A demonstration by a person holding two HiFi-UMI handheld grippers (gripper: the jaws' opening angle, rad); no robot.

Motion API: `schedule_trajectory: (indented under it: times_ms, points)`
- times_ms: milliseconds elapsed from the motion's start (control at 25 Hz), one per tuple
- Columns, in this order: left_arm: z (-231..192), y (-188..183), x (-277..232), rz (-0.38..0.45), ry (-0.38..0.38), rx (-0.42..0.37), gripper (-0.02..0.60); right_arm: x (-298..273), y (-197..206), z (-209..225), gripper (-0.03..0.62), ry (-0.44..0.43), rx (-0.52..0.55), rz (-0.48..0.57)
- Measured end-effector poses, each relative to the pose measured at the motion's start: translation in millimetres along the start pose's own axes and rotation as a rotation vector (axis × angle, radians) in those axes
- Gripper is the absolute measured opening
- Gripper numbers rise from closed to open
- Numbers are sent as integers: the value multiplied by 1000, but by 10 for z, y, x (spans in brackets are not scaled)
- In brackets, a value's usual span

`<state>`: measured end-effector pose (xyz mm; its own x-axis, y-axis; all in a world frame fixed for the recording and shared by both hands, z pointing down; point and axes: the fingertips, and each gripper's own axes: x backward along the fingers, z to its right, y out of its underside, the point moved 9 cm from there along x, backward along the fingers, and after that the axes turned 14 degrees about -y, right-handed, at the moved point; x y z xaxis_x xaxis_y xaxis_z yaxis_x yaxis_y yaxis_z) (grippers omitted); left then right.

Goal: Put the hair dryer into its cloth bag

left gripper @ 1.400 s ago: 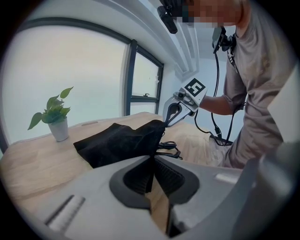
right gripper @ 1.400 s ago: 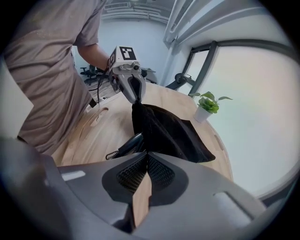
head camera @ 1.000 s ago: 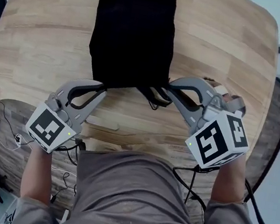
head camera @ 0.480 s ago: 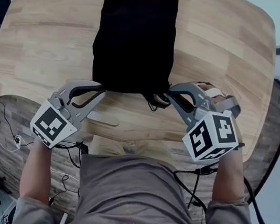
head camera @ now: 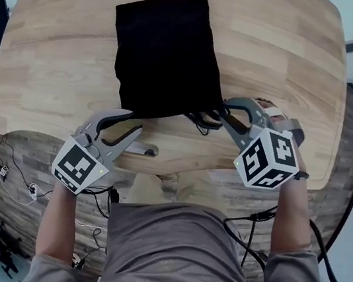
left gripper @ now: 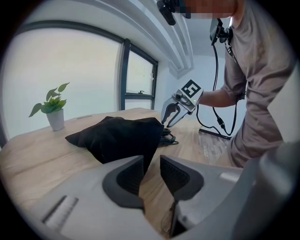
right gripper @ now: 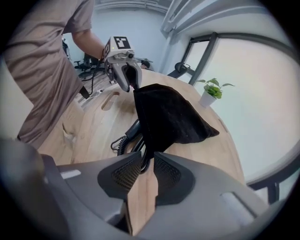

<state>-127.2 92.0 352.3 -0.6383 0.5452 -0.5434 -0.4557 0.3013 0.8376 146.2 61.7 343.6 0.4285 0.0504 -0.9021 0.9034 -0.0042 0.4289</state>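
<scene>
Black cloth bag [head camera: 168, 52] lies on desk [head camera: 278, 53]. Hair dryer hidden, only its cord [head camera: 203, 120] trails from near mouth. Right gripper [head camera: 224, 113] at mouth, fingers [right gripper: 123, 176] just eased slightly apart, bag edge and cord loose between. Left gripper [head camera: 132, 123] just beside near corner, fingers [left gripper: 126, 176] apart, empty.

Both forearms [head camera: 60, 215] reach forward, a gripper in each hand. The left gripper [head camera: 133, 123] points ahead and slightly down, its 2 jaws apart. The right gripper [head camera: 224, 109] tilts steeply down; its jaws have just been opening, leaving a narrow gap with the bag's [right gripper: 168, 117] edge loose between them.
</scene>
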Motion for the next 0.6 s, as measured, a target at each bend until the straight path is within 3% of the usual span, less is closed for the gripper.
schedule_trajectory:
  times_ms: [120, 280, 480, 600]
  points:
    - [-25, -32, 195, 54, -8, -8, 109, 121, 37, -52, 137, 72, -113, 56]
    - [-23, -213, 594, 160, -55, 42, 109, 420, -103, -253, 127, 233, -292, 233]
    - [-76, -768, 1080, 314, -211, 18, 89, 891, -637, -498, 118, 451, -441, 559]
    - [-43, -1084, 1344, 393, -290, 20, 75, 1099, -1061, -665, 73, 550, -496, 749]
